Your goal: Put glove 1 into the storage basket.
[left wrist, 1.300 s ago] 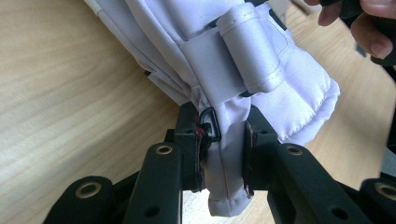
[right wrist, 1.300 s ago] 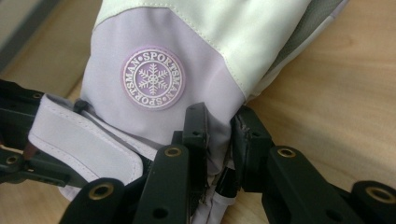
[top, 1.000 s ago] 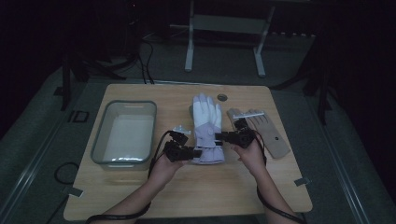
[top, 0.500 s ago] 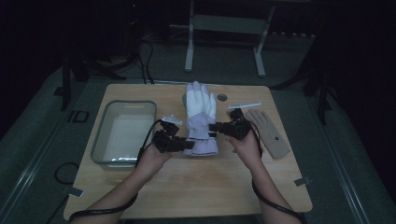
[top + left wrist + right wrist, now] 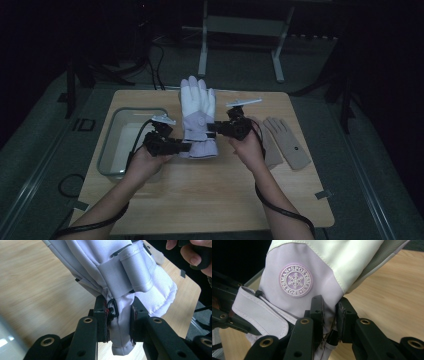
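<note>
In the high view, the white and lilac ski glove [image 5: 198, 117] is hanging between the two grippers over the middle of the table [image 5: 215, 200], its long axis running toward the far edge, fingers far, cuff near. The left gripper [image 5: 184, 147] is gripping the cuff's left side and the right gripper [image 5: 212, 127] its right side, both equally close. A clear tub [image 5: 107, 155] is sitting by the left edge; a tan glove [image 5: 290, 142] is lying toward the right edge.

In the left gripper view, the jaws are pinching cuff fabric beside a small black loop [image 5: 113, 307].

In the right gripper view, the jaws are clamping the cuff just below the snowflake badge [image 5: 295, 280].
</note>
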`<action>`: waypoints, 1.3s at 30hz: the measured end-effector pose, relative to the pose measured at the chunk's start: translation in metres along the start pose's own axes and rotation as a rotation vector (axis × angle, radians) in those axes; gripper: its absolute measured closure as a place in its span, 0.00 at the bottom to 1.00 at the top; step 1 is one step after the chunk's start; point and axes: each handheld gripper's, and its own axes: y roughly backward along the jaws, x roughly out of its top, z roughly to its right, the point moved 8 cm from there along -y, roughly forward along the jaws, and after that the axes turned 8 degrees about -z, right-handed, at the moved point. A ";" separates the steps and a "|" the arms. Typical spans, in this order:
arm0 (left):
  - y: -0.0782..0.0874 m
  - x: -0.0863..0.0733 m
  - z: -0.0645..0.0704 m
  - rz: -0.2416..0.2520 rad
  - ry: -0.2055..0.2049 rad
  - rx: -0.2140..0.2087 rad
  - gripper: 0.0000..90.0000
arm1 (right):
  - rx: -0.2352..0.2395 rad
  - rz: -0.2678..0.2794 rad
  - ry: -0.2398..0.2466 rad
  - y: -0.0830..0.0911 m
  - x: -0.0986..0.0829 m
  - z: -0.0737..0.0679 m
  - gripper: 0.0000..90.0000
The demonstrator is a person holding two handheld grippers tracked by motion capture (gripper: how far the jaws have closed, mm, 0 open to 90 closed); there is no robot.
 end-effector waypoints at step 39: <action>0.087 -0.107 -0.112 -0.142 0.143 0.077 0.80 | 0.118 -0.134 0.065 -0.152 0.041 -0.113 0.86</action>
